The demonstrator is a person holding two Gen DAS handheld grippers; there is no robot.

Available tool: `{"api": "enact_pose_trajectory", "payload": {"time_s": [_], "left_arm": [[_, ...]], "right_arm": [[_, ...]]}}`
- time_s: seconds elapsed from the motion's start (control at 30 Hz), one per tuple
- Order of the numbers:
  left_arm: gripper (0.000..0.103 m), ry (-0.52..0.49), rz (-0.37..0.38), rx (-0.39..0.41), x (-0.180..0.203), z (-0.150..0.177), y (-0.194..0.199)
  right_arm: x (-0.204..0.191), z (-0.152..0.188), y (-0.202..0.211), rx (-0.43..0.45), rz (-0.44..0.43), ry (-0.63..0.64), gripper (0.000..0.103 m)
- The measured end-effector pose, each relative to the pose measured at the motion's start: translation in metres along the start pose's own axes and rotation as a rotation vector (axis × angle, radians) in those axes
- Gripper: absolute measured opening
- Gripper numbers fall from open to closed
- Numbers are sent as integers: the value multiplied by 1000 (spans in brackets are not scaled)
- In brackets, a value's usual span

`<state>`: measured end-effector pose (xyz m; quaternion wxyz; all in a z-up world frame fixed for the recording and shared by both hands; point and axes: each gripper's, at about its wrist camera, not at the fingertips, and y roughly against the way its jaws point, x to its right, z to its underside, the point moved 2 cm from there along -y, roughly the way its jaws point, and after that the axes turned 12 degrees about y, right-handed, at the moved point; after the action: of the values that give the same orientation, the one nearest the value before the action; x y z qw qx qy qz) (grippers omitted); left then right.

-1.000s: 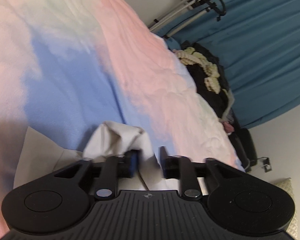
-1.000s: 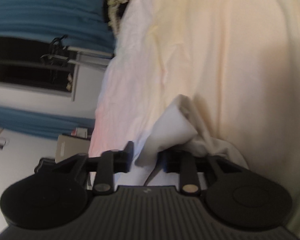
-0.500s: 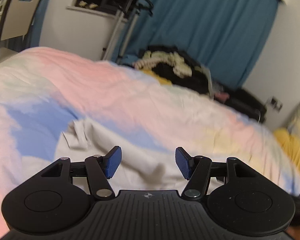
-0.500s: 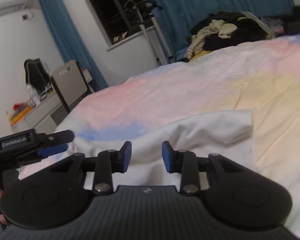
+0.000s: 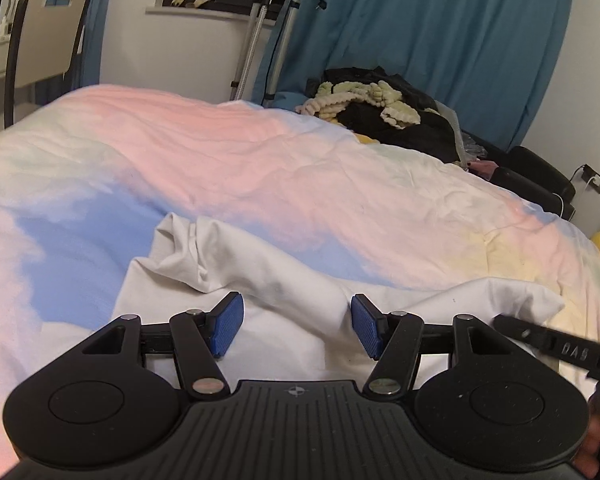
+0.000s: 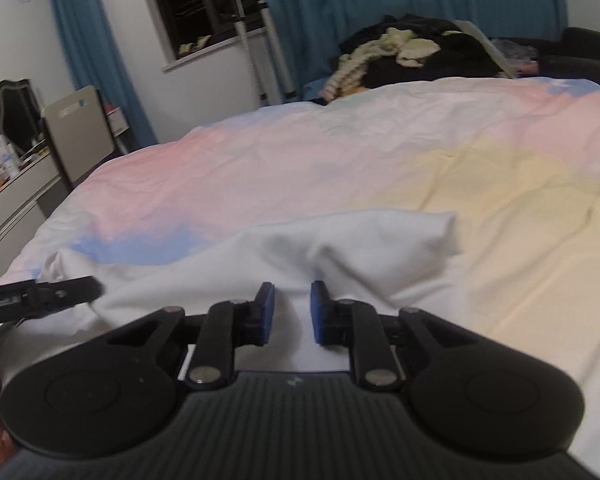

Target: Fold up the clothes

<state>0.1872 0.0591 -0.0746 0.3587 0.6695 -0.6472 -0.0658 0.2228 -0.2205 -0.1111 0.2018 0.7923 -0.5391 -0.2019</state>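
1. The left claw (image 5: 297, 326) is spread wide, its two blue pads (image 5: 228, 326) well apart with nothing between them, hovering over the white garment (image 5: 260, 280).
2. The right claw (image 6: 292, 312) has its two blue pads (image 6: 320, 312) close but parted, a narrow gap showing white cloth beyond; nothing is pinched. That makes two claws, each with two fingers.
3. One white garment (image 6: 380, 248) lies crumpled along the near edge of the bed (image 5: 260, 168), spread crosswise, with one bunched sleeve-like fold (image 5: 180, 248) at its left end and a raised rounded fold (image 6: 412, 236) at its right end.
4. The bed (image 6: 500, 184) carries one duvet in pink, blue, pale yellow and white patches; the garment rests over the blue and yellow areas.
5. Each claw shows in the other's view: the right at the right edge (image 5: 556, 348), the left at the left edge (image 6: 40, 296).
6. Beyond the bed's far edge sits one heap of dark and cream clothes (image 5: 380, 108), blue curtains (image 5: 440, 28), one window (image 6: 204, 8), and one chair (image 5: 48, 32) by the far left corner.
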Motion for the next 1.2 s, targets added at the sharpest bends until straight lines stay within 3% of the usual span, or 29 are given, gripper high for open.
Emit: {"api": "enact_pose_trajectory", "payload": {"time_s": [0.07,0.23,0.53,0.67,0.87,1.2], "left_arm": [[64,-6,-3,9,1,0,6],[64,5,32,44,5,2,40],[64,-49,98,144,23,14,125],[68,-86,89,191,29,24,153],[73,-106,62,213,28,40,174],[87,-117,57,204,31,43,166]], "right_arm": [[7,-1,8,21,33,2,21],[13,-4,40,83,-2,-43,24],[-18,5,115,162,-39,-6,24],[-34,11,144,198,-41,19,24],[-56,20,181,251,-37,62,24],[-59,20,176,252,-33,74,24]]}}
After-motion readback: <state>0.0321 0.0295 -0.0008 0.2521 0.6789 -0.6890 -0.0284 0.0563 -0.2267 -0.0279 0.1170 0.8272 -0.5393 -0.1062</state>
